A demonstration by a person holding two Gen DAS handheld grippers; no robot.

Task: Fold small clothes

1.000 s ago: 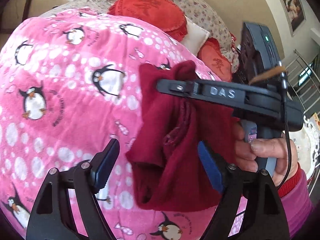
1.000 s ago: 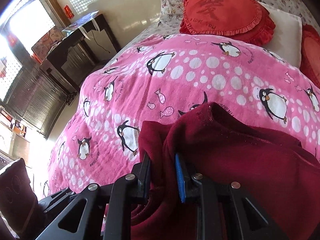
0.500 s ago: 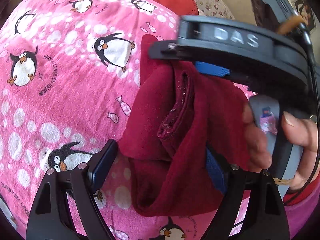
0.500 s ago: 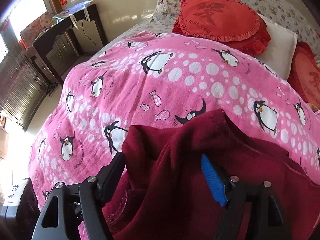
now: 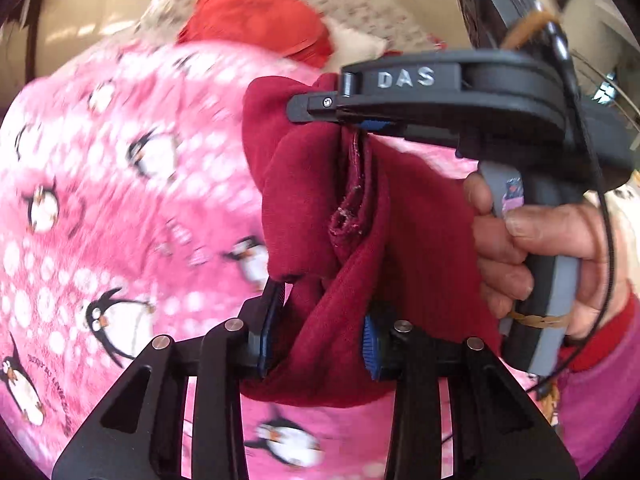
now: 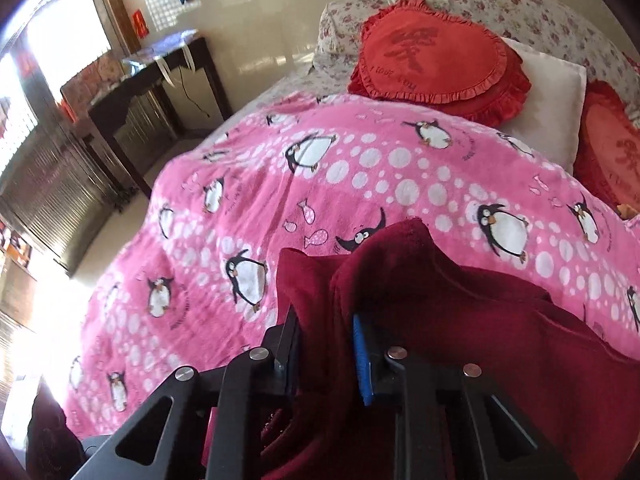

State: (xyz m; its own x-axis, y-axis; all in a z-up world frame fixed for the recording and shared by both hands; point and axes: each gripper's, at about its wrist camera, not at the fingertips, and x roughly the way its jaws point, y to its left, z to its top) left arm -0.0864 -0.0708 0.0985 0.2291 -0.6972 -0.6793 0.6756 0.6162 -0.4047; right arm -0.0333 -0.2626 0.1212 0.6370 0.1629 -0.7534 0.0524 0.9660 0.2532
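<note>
1. Two grippers on one dark red garment (image 5: 360, 208), which is bunched and lifted above a pink penguin-print blanket (image 5: 120, 200).
2. Left gripper (image 5: 320, 328): jaws drawn in against a thick fold of the garment's lower part, blue pads pressed to the cloth on both sides.
3. Right gripper (image 5: 344, 116), seen side-on from the left wrist camera: fingers clamped on the garment's upper edge, a strip of blue pad just visible under the upper finger. Lettering "DAS" on its body.
4. Right hand (image 5: 532, 256) wrapped around the grey handle of that gripper; red cuff at the wrist.
5. Right wrist view: same gripper (image 6: 326, 344) with jaws nearly together on a ridge of garment (image 6: 460, 320); cloth spills back toward the camera and to the right.
6. Blanket (image 6: 360, 168) covers the bed; red heart-shaped cushion (image 6: 436, 60) and white pillow (image 6: 548, 96) lie at the far end.
7. Left wrist view motion-blurred on the blanket side.
</note>
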